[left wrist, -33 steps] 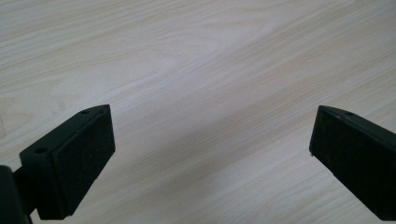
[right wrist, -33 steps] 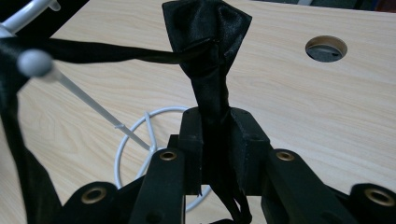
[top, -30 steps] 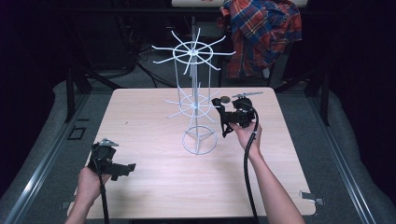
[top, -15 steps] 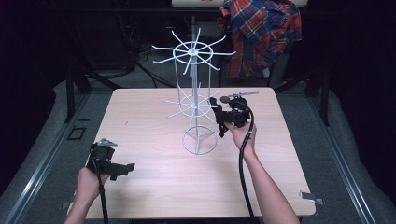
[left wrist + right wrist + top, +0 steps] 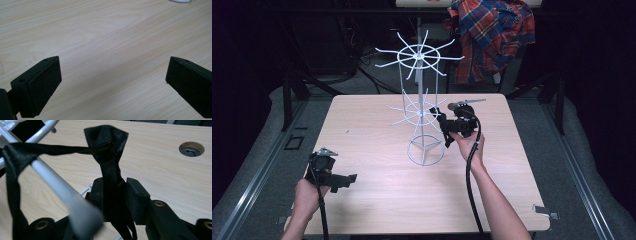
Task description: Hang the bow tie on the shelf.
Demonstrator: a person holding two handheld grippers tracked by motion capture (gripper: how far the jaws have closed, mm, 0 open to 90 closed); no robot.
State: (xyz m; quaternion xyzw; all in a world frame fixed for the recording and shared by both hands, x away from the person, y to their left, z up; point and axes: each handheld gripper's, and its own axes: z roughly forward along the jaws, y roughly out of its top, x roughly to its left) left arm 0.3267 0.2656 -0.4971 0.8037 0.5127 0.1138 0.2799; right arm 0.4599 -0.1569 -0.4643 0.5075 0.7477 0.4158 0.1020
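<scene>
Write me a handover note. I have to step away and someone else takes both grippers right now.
Left gripper: open, nothing between its jaws, low over the table at the near left.
Right gripper: at the lower spokes of the white wire rack. Its jaws have just been opening, and the black strap sits between the pads, which look to touch it.
Done: the strap is draped over a white rack arm.
Left: probably open fully, draw the right gripper back, and check that the strap hangs on its own.
</scene>
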